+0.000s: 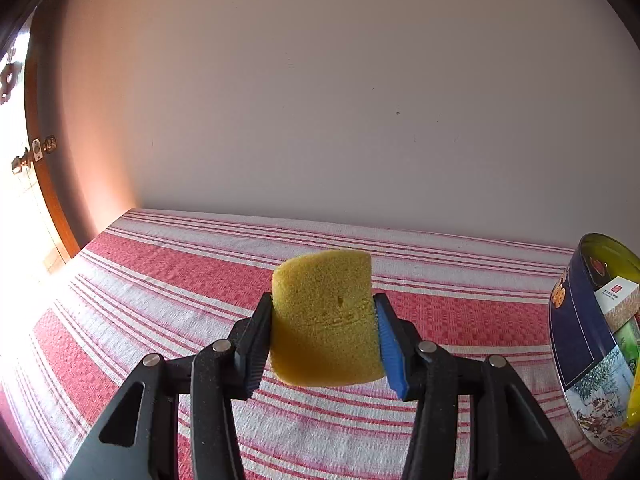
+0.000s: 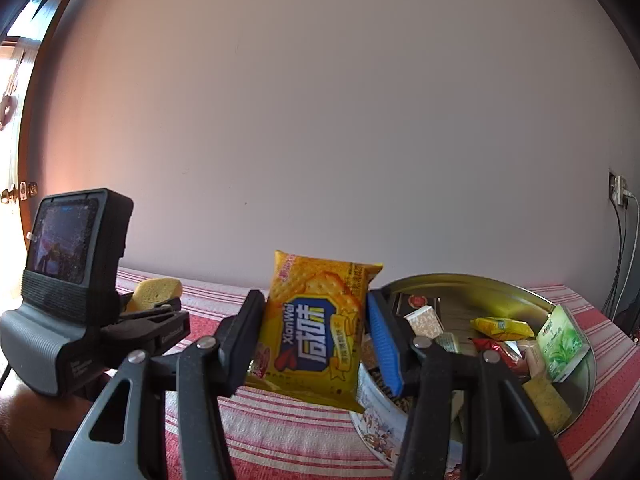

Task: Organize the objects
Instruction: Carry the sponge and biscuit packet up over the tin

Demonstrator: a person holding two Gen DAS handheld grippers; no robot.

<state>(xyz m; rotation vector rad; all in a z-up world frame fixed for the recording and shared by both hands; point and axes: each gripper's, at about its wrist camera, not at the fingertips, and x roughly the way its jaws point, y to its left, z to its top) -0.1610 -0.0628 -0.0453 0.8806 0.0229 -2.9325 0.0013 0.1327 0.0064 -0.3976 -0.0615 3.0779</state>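
**Sponge and cracker pack, one in each gripper**

Sponge [image 1: 326, 316] is yellow and sits pinched between the jaws of the left gripper [image 1: 324, 338]. One pad is black and one is blue, and both press into its sides. It is held up above the red and white striped cloth [image 1: 160, 280] that covers the desk. The round tin [image 1: 576, 344] stands off to the right, apart from it.

The right gripper [image 2: 310, 332] has its jaws pinching a yellow cracker pack [image 2: 314, 328] with blue letters on the front. The pack stands upright and hangs just beside the near rim of the tin [image 2: 500, 284], over the cloth [image 2: 280, 432].

Inside the tin lie small things: a green tea box [image 2: 560, 340] leaning on the right wall, a little yellow packet [image 2: 502, 326], a red wrapper [image 2: 500, 350] and a small white box [image 2: 424, 320].

In the right wrist view the left gripper [image 2: 160, 304] shows far left with the sponge [image 2: 154, 290] in it. A plain wall [image 2: 340, 120] rises behind the desk.
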